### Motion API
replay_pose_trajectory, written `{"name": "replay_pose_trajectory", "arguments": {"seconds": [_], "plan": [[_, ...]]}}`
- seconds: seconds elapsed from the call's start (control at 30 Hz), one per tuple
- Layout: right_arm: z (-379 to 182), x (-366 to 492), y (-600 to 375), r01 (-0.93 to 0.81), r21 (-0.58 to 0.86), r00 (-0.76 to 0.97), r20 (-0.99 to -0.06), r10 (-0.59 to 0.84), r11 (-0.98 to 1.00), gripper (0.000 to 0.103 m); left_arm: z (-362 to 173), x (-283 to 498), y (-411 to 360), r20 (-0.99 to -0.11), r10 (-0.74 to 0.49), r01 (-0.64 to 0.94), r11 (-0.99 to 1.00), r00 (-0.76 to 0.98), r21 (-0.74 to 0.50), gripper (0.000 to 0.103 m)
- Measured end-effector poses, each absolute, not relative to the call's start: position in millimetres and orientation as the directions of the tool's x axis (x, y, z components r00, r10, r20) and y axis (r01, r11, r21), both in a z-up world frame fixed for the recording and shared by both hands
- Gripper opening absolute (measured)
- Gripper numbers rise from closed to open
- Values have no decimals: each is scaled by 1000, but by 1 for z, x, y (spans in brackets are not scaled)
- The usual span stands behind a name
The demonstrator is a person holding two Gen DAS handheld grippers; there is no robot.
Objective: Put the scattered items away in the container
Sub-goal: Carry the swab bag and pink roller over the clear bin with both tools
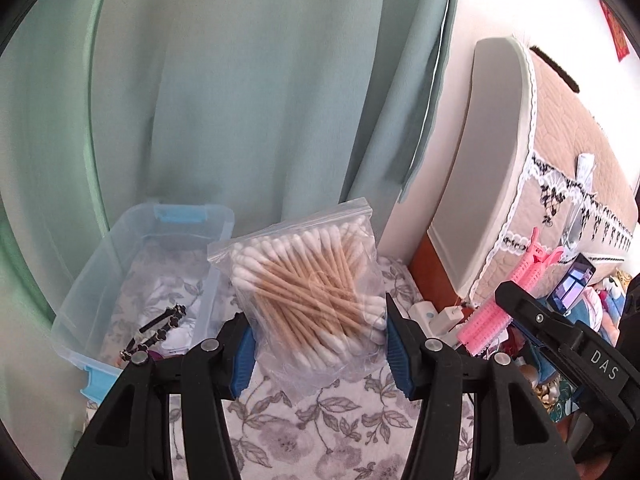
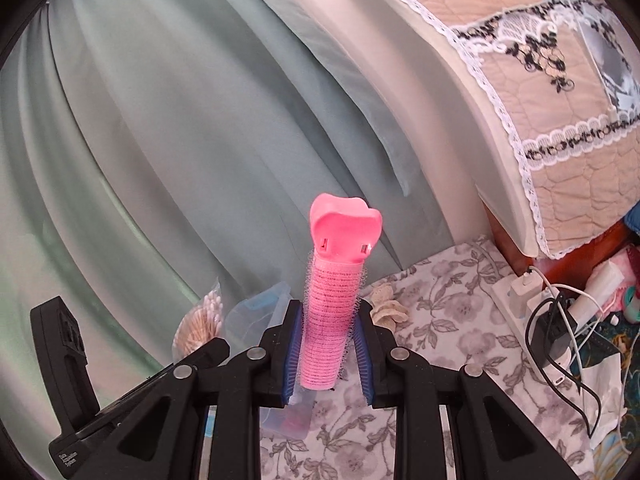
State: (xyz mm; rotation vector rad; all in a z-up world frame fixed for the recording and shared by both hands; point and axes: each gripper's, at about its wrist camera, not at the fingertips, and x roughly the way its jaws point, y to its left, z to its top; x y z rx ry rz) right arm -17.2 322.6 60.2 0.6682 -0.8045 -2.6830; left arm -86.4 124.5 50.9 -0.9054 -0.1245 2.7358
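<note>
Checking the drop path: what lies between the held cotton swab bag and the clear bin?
Nothing: in the left wrist view the cotton swab bag overlaps the clear bin rim directly.

Pale green curtain [image 1: 248,92] in daylight, white wall [image 1: 480,12], floral-print cloth [image 2: 448,312] underfoot, quilted lace-trimmed cover [image 2: 568,128] at right

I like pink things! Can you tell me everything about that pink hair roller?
The pink hair roller is a ribbed plastic tube wrapped in fuzzy netting, topped by a smooth, flared pink clip. It stands upright, lifted above the flowery cloth, pinched low down between the blue-padded jaws of the right gripper.
</note>
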Motion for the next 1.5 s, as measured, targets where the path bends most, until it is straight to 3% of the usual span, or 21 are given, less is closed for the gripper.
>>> {"name": "replay_pose_trajectory", "arguments": {"seconds": [0.83, 1.5], "plan": [[77, -29, 268, 149, 481, -836, -406, -371, -864, 27, 53, -88, 55, -532, 252, -142, -961, -809, -239, 57], [88, -60, 203, 203, 405, -803, -452, -388, -891, 27, 39, -109, -35, -509, 170, 1, -948, -844, -318, 57]]}}
